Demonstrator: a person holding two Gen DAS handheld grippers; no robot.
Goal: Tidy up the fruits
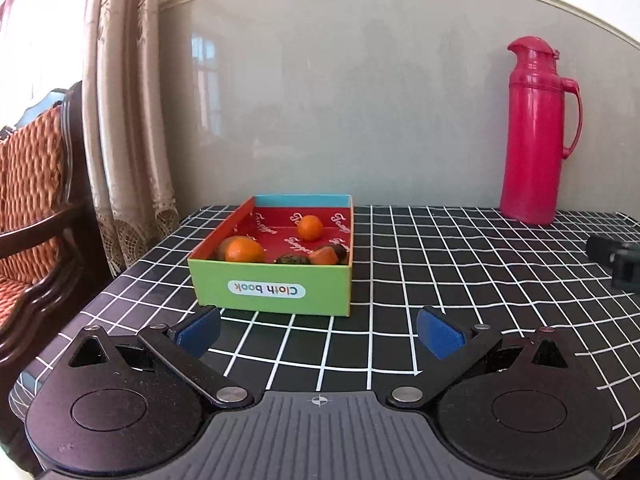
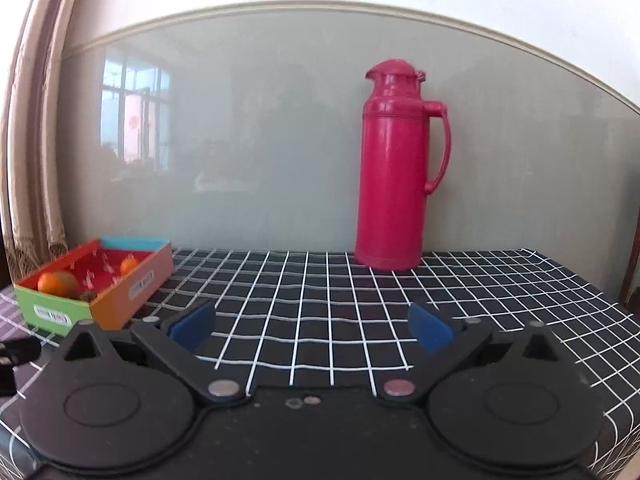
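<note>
My left gripper (image 1: 319, 330) sits at the bottom of its frame with the blue pads (image 1: 199, 334) spread wide and nothing between them. My right gripper (image 2: 311, 328) is the same, jaws wide apart and empty, low in its own frame over the checked tablecloth (image 2: 320, 344).

The fruits are already gathered in the Cloth book box (image 1: 272, 290), which stands in the middle of my left view, just beyond my fingertips, and at the left edge of my right view. Inside it, a large orange (image 1: 244, 250) lies against the near left wall, a small orange (image 1: 310, 227) rests toward the back, and a smaller orange-and-dark fruit (image 1: 329, 255) sits at the near right beside a dark knobbly piece (image 1: 292, 259) I cannot identify. I see no loose fruit on the cloth.

I judge the oranges firm and light, with rounded skin that could roll out of a shallow pinch, so I would close across the widest part from above. The smaller dark pieces look softer; I would squeeze them gently. The box is thin card and would slide or dent if nudged. A red thermos (image 2: 394, 168) stands at the back, well apart from the box.
</note>
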